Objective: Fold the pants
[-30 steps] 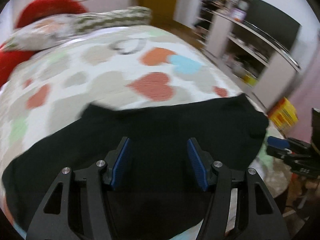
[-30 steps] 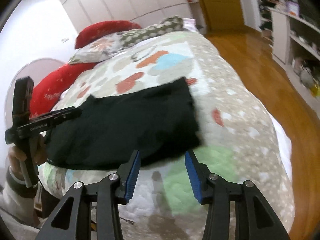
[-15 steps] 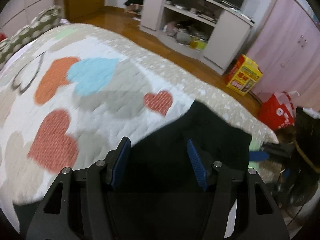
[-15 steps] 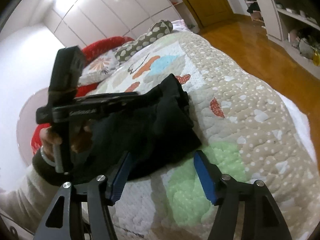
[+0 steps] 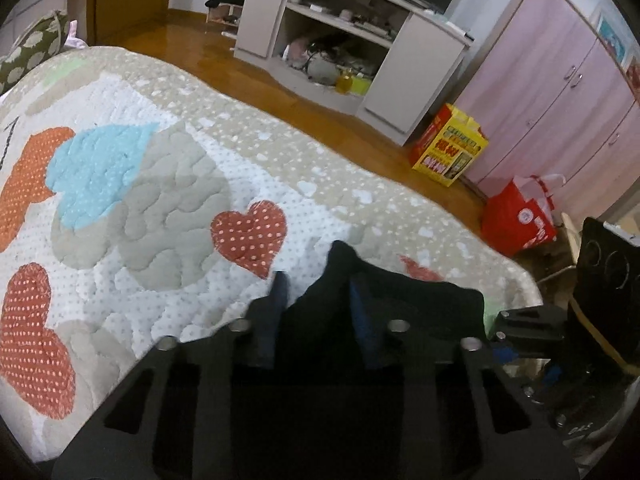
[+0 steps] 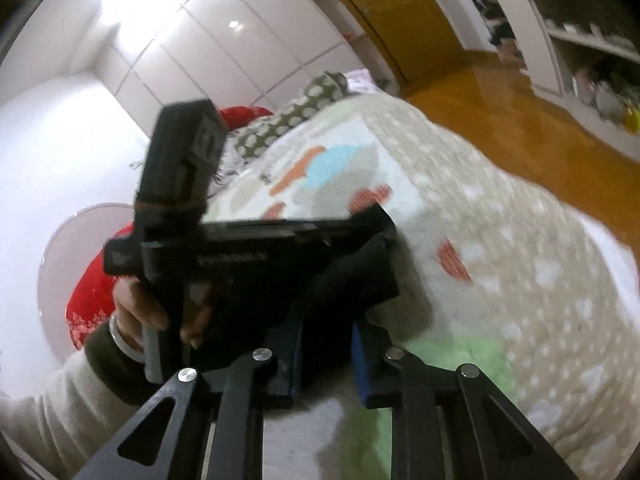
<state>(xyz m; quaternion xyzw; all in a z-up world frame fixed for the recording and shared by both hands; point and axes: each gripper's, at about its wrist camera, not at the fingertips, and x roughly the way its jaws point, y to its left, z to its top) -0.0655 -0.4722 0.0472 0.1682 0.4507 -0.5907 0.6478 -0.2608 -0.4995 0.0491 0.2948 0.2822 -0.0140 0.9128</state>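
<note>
Black pants (image 5: 400, 304) lie near the foot edge of a heart-patterned quilt (image 5: 160, 184). My left gripper (image 5: 318, 304) has its blue-padded jaws narrowed around a raised black corner of the pants. In the right wrist view the pants (image 6: 360, 276) lie at the bed's near corner, and my right gripper (image 6: 326, 340) straddles their near edge with the jaws narrowed around the cloth. The left gripper's body and the hand holding it (image 6: 172, 240) hide much of the pants there.
A grey TV shelf unit (image 5: 348, 52) stands across the wooden floor. A yellow box (image 5: 452, 148) and a red bag (image 5: 520, 216) sit by pink wardrobes (image 5: 560, 92). Red and dotted pillows (image 6: 304, 108) lie at the bed's head.
Both grippers moved in onto the pants' corner near the foot of the bed, and their jaws narrowed from wide open to gripping the cloth. The left gripper swung right, close beside the right one.
</note>
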